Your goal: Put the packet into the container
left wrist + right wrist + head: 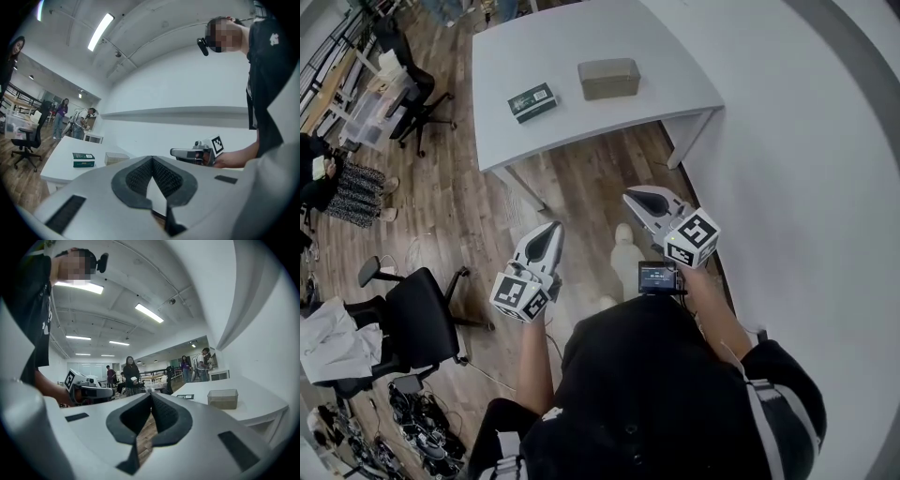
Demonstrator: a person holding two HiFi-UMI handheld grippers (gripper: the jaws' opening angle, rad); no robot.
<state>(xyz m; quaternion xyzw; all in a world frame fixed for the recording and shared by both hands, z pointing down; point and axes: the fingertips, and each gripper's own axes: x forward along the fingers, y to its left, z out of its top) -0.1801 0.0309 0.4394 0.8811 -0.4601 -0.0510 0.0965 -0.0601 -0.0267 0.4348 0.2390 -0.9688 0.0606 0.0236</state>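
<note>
Both grippers were shut and empty: the left gripper had its ribbed pads meeting at the tips with nothing between them, and the right gripper showed the same, with only the wood floor visible through the gap behind its closed tips. They were held level, side by side in front of the person, well short of the white table. The green packet lay flat on that table, just beside the translucent container but not touching it, the container to its right in the head view. The step in hand looked like the approach, with nothing yet grasped. To do it well, the person would probably need to come right up to the table edge first, then open one pair of jaws wide before reaching the packet. Since the packet was low and flat, tilting that gripper downward and closing across its narrower side seemed the surest grip. The container looked light, so the other gripper might steady its wall. Whether its top was open could not be told for certain.
</note>
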